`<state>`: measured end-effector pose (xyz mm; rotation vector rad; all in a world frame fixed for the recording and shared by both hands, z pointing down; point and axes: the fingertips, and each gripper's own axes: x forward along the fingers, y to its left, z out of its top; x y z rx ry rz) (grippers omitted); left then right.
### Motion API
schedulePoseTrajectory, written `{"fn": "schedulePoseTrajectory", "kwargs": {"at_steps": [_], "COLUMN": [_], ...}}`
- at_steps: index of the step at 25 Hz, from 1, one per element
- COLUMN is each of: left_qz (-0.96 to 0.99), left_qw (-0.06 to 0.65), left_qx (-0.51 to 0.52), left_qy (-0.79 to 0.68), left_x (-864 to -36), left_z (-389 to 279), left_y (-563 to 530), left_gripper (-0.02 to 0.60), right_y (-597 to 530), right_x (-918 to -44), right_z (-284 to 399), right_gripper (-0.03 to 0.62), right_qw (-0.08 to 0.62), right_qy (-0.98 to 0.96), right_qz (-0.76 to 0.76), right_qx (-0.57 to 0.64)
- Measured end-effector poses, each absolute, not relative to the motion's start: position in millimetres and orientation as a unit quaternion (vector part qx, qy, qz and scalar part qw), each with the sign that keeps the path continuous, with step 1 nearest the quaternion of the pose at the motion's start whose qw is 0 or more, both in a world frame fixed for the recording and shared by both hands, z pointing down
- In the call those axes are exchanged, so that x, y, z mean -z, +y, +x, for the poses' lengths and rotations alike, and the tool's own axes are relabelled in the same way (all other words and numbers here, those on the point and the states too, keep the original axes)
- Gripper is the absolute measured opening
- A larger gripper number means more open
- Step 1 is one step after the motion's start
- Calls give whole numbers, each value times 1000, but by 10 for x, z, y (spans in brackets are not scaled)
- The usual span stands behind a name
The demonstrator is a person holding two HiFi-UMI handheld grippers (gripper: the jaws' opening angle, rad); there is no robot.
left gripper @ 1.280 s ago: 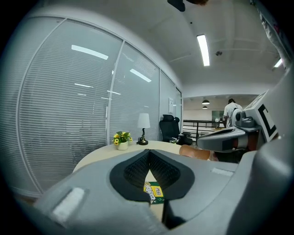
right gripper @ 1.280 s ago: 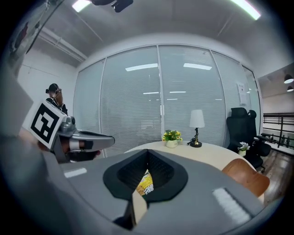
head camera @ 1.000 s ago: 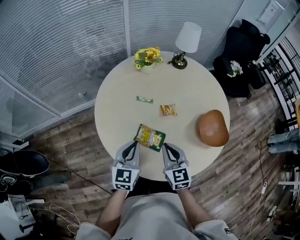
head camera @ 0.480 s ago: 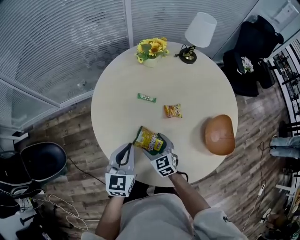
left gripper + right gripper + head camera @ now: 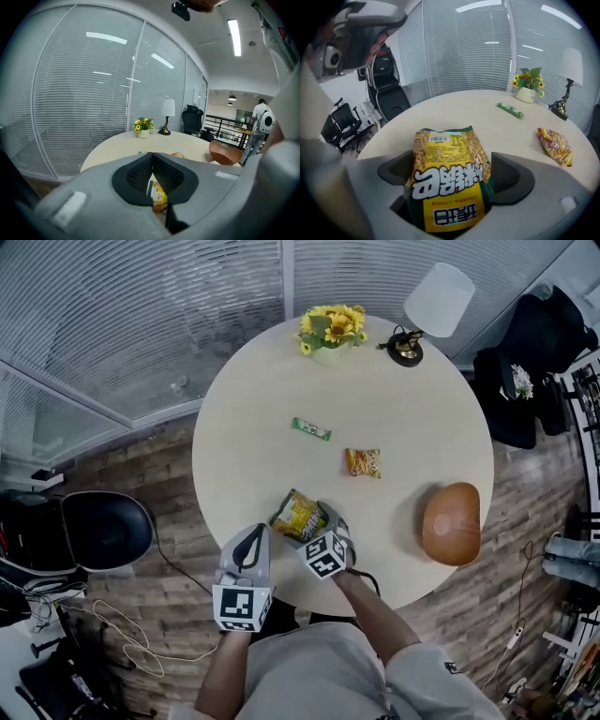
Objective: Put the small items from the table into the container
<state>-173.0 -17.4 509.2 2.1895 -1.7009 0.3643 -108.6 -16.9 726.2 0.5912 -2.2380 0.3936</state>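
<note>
L gripper: jaws closed, empty, just left of snack bag, by table edge. R gripper was right of bag 1 s ago, now down over it. Its jaws are opening wide w/ bag between, flat on table. Beyond bag: orange pkt, then green bar. Brown bowl well right of bag.

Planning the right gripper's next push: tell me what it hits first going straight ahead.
The yellow-and-green foil snack packet: it lies between the right gripper's opening jaws, on the round beige table. Beyond it the tabletop looks bare, though depth is unclear.
</note>
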Motion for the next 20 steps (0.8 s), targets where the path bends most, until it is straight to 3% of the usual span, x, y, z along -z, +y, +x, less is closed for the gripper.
{"fn": "schedulePoseTrajectory", "kwargs": {"at_steps": [4, 10, 16, 20], "left_qz": [766, 773, 795, 816], "left_qw": [172, 172, 161, 148], "left_qx": [-132, -135, -133, -129], "left_qy": [-605, -595, -570, -543], "left_x": [-5161, -5127, -5067, -4973], "left_z": [-1720, -1606, -1293, -906], "left_y": [-212, -305, -466, -585], "left_gripper": [-3, -3, -3, -3], "right_y": [-133, -235, -505, -700], "right_x": [-7214, -6946, -6336, -5705], "right_z": [-1056, -966, -433, 507], "right_gripper": [311, 140, 137, 137], "right_qw": [407, 372, 299, 254], "right_qy": [-872, -877, -872, -845], "right_qz": [223, 253, 339, 442], "right_qx": [-156, -169, -189, -160]}}
